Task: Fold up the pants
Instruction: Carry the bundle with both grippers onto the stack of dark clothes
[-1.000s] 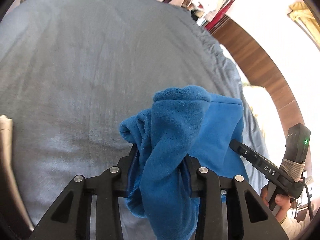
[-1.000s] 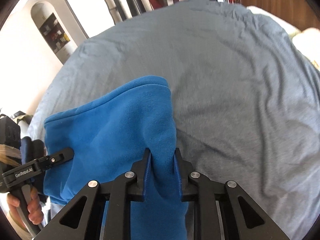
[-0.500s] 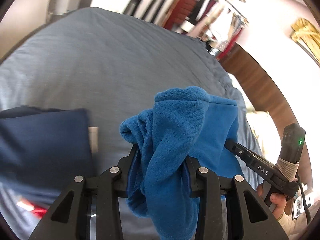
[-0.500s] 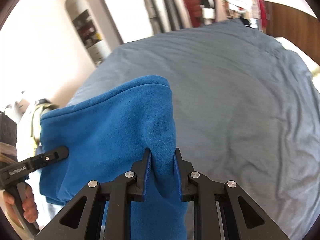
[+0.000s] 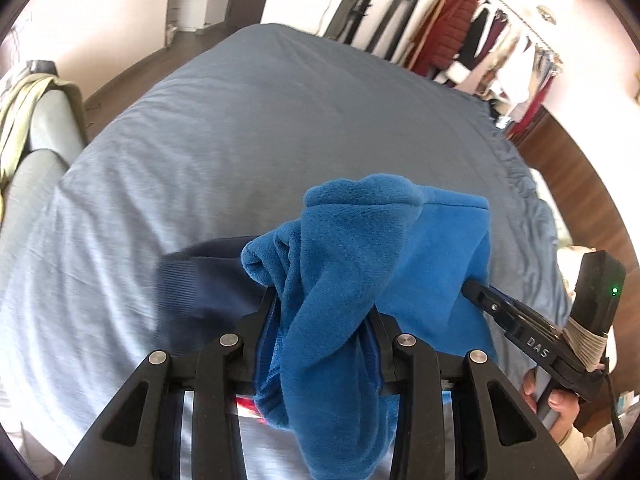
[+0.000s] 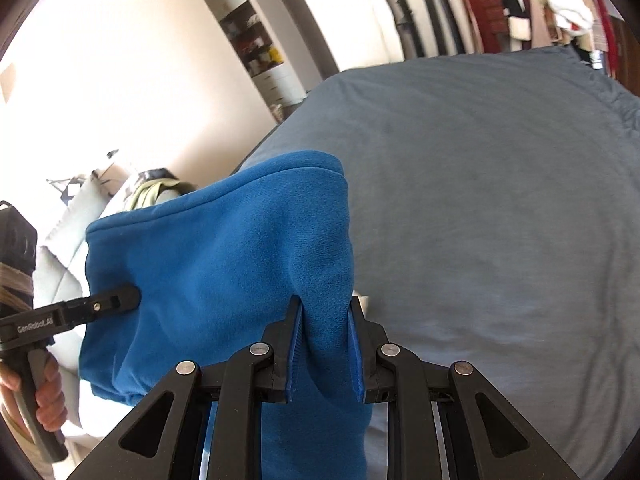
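The blue fleece pants (image 5: 352, 264) hang lifted above the grey-blue bed (image 5: 248, 128), stretched between both grippers. My left gripper (image 5: 322, 308) is shut on a bunched end of the pants. My right gripper (image 6: 325, 312) is shut on the other end of the pants (image 6: 224, 264), whose edge runs taut to the left. The right gripper also shows at the right of the left wrist view (image 5: 472, 286), and the left gripper at the left of the right wrist view (image 6: 128, 294). The lower part of the pants drops out of view.
A dark navy garment (image 5: 200, 284) lies on the bed under the pants. A grey sofa (image 5: 36, 148) with an olive cloth stands left of the bed. A clothes rack (image 5: 492, 52) and a wooden headboard (image 5: 580, 172) are at the right.
Both grippers have risen and tilted up with the pants, showing more of the room and the bed's far edge. The navy garment has come under the pants. Both grips are unchanged.
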A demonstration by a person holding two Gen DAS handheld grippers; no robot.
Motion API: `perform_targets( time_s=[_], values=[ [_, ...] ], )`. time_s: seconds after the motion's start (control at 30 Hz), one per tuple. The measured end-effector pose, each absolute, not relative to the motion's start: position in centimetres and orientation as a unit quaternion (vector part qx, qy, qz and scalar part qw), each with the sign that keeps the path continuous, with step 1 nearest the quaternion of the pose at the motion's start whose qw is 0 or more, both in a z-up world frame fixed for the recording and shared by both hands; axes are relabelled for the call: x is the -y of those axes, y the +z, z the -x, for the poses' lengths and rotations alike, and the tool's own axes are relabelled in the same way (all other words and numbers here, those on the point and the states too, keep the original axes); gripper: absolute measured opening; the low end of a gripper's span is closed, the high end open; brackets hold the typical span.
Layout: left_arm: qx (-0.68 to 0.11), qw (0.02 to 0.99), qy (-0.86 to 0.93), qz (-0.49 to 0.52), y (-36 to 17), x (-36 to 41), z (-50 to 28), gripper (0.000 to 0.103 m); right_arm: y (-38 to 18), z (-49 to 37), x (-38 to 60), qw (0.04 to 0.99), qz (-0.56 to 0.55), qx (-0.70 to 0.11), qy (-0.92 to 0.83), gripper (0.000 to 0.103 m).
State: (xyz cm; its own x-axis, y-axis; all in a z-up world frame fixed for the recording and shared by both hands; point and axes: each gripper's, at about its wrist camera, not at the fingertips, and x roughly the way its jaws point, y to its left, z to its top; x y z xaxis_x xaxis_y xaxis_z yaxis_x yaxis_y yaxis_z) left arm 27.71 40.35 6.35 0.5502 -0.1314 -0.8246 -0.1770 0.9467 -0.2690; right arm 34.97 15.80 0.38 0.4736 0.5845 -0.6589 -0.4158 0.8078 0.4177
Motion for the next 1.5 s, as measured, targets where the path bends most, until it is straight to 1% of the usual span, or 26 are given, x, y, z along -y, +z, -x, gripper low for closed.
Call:
perform_targets(
  time_s=[0.07, 0.1, 0.13, 0.23, 0.33, 0.4, 0.43, 0.47, 0.5, 0.53, 0.57, 0.6, 0.63, 0.67, 0.7, 0.87, 0.97, 1.03, 1.07, 1.1, 1.13, 1.17, 1.2, 1.23, 1.33, 1.5],
  values=[
    [-0.479, 0.863, 0.024, 0.157, 5.6, -41.8, -27.9, 0.036, -0.4, -35.6, -17.1, 0.845, -0.105, -0.433, 0.296, 0.022],
    [-0.483, 0.862, 0.027, 0.153, 5.3, -42.5, -28.0, 0.033, -0.8, -35.9, -17.5, 0.841, -0.108, -0.438, 0.298, 0.021],
    [-0.483, 0.862, 0.025, 0.153, 5.0, -43.2, -28.1, 0.02, -1.2, -36.0, -18.3, 0.84, -0.106, -0.441, 0.3, 0.021],
    [-0.49, 0.855, 0.024, 0.165, 3.5, -44.6, -28.9, 0.019, -1.8, -35.8, -19.6, 0.845, -0.086, -0.438, 0.295, 0.021],
    [-0.49, 0.855, 0.021, 0.168, 2.4, -45.1, -29.1, 0.02, -2.7, -36.3, -20.2, 0.843, -0.094, -0.443, 0.291, 0.022],
    [-0.485, 0.858, 0.023, 0.167, 1.9, -45.4, -29.3, 0.024, -3.2, -36.3, -20.3, 0.845, -0.09, -0.446, 0.282, 0.022],
    [-0.486, 0.858, 0.028, 0.165, 1.6, -45.4, -29.2, 0.029, -3.3, -36.2, -20.9, 0.844, -0.089, -0.451, 0.278, 0.022],
    [-0.489, 0.858, 0.032, 0.157, 1.1, -45.5, -29.3, 0.037, -3.6, -36.5, -21.3, 0.841, -0.088, -0.459, 0.274, 0.023],
    [-0.491, 0.857, 0.037, 0.152, 0.7, -45.6, -29.3, 0.043, -4.0, -36.7, -21.4, 0.839, -0.082, -0.465, 0.269, 0.024],
    [-0.491, 0.857, 0.04, 0.149, 0.5, -45.6, -29.3, 0.054, -4.1, -36.9, -21.9, 0.84, -0.077, -0.466, 0.265, 0.026],
    [-0.492, 0.857, 0.04, 0.145, 0.2, -45.8, -29.3, 0.061, -4.4, -37.0, -22.1, 0.842, -0.069, -0.468, 0.26, 0.027],
    [-0.493, 0.857, 0.04, 0.144, 0.0, -46.1, -29.3, 0.064, -4.5, -37.0, -22.3, 0.845, -0.059, -0.468, 0.253, 0.029],
    [-0.495, 0.857, 0.042, 0.141, -0.1, -46.3, -29.3, 0.068, -4.7, -37.0, -22.5, 0.848, -0.046, -0.467, 0.246, 0.04],
    [-0.497, 0.856, 0.044, 0.137, 0.0, -46.3, -29.4, 0.069, -4.9, -36.9, -22.7, 0.853, -0.027, -0.467, 0.232, 0.047],
    [-0.498, 0.856, 0.045, 0.132, 0.2, -46.2, -29.4, 0.069, -4.9, -36.9, -22.8, 0.856, -0.014, -0.467, 0.221, 0.057],
    [-0.483, 0.87, 0.073, 0.069, 3.7, -44.9, -28.3, 0.07, -2.1, -35.1, -22.4, 0.879, 0.046, -0.433, 0.196, 0.058],
    [-0.457, 0.885, 0.089, 0.03, 6.1, -43.5, -27.3, 0.07, 0.2, -33.6, -21.4, 0.89, 0.044, -0.407, 0.202, 0.058],
    [-0.438, 0.895, 0.083, 0.019, 7.0, -42.7, -27.2, 0.069, 1.0, -32.7, -20.8, 0.886, 0.024, -0.404, 0.225, 0.057],
    [-0.429, 0.9, 0.076, 0.018, 7.3, -42.3, -27.5, 0.061, 1.3, -32.3, -20.8, 0.882, 0.012, -0.405, 0.243, 0.057],
    [-0.424, 0.903, 0.068, 0.022, 7.3, -42.1, -27.9, 0.056, 1.4, -31.9, -20.7, 0.878, 0.007, -0.404, 0.256, 0.057],
    [-0.424, 0.904, 0.058, 0.029, 7.2, -41.9, -28.3, 0.047, 1.5, -31.6, -20.7, 0.876, 0.0, -0.401, 0.268, 0.053],
    [-0.423, 0.904, 0.04, 0.045, 6.8, -41.8, -28.9, 0.04, 1.3, -31.4, -20.8, 0.871, -0.005, -0.405, 0.279, 0.049],
    [-0.424, 0.904, 0.027, 0.055, 6.4, -41.7, -29.4, 0.038, 0.8, -31.4, -20.9, 0.86, -0.01, -0.418, 0.292, 0.042],
    [-0.426, 0.903, 0.016, 0.059, 5.8, -41.6, -30.0, 0.033, 0.2, -31.5, -21.1, 0.848, -0.018, -0.433, 0.304, 0.039],
    [-0.435, 0.898, 0.054, 0.021, 3.5, -41.8, -31.8, 0.03, -1.6, -31.2, -21.4, 0.832, -0.027, -0.458, 0.313, 0.036],
    [-0.441, 0.895, 0.064, 0.023, 0.4, -43.4, -32.6, 0.033, -3.9, -31.2, -21.9, 0.808, -0.03, -0.497, 0.316, 0.036]
  ],
)
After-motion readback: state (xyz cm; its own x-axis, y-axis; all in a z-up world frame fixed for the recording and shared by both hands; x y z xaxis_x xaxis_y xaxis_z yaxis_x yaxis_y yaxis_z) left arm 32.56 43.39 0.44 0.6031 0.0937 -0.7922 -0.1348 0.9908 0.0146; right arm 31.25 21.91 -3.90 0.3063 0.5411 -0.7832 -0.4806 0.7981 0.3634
